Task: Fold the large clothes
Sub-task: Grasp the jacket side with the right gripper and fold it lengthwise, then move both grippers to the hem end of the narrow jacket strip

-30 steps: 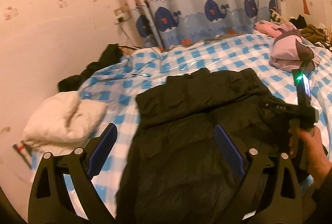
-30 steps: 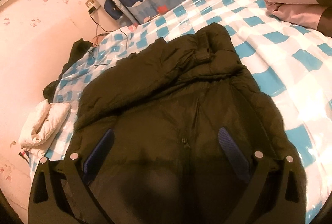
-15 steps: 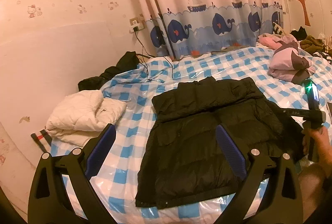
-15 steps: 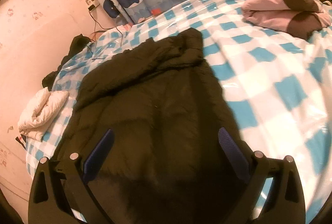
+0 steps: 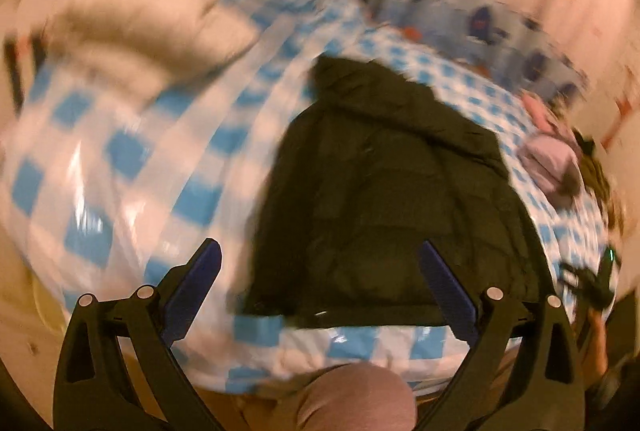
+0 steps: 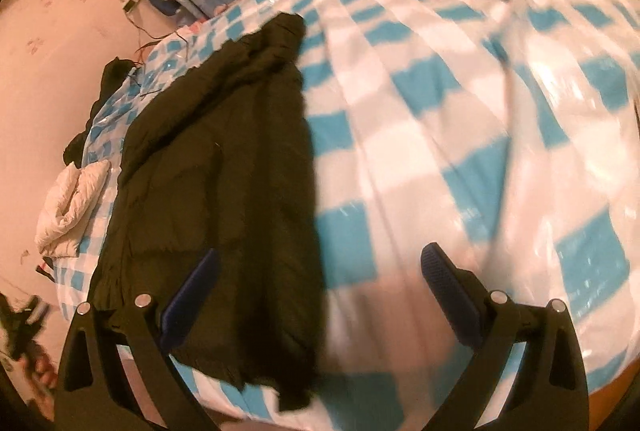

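A blue-checked bed (image 6: 460,119) fills both views, with a black padded jacket (image 5: 384,199) lying flat from centre toward 12 o'clock. Cream clothing (image 5: 132,27) sits at 10 o'clock. Left gripper (image 5: 320,291) and right gripper (image 6: 320,295) hang above, fingers spread, gripping nothing.

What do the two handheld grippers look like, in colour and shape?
Both grippers, left and right, share one design: black plastic frames with triangular cut-outs, silver rivets at the joints, and two long fingers faced with dark blue ribbed pads. No cables or sleeves are visible.
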`<action>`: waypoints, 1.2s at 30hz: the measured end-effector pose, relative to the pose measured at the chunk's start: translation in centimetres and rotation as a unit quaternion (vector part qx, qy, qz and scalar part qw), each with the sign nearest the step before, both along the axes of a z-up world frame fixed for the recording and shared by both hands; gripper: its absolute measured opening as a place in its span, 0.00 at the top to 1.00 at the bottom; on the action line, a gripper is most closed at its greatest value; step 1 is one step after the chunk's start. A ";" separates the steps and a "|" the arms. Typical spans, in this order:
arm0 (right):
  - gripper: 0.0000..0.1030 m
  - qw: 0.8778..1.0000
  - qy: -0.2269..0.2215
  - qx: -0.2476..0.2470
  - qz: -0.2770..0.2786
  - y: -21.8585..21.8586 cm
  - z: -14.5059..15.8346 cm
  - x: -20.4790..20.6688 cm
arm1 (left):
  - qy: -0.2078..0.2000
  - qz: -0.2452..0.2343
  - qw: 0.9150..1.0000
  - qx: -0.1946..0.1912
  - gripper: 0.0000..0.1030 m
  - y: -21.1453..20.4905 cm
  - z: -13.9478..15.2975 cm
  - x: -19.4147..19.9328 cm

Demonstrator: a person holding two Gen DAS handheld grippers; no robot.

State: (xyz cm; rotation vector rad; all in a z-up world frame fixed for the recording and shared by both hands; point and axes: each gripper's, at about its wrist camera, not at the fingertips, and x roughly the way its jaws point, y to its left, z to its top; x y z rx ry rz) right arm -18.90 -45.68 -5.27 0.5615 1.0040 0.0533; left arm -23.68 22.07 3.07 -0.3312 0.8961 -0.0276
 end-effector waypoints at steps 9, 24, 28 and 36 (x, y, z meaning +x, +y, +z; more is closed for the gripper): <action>0.07 0.990 0.011 0.141 -0.011 -2.0 -2.0 -1.5 | 0.059 0.046 0.993 -0.090 0.08 3.9 -8.4 2.5; 0.07 0.978 0.011 0.198 0.065 1.3 -2.3 -1.7 | 0.113 0.027 0.979 -0.170 0.08 1.4 -13.8 5.0; 0.07 0.971 0.023 0.222 0.082 2.4 -3.2 -1.2 | 0.119 0.023 0.978 -0.171 0.08 1.0 -13.6 5.3; 0.07 0.964 -0.011 0.241 0.112 3.5 -3.3 -1.2 | 0.134 0.041 0.976 -0.166 0.23 1.4 -14.2 5.4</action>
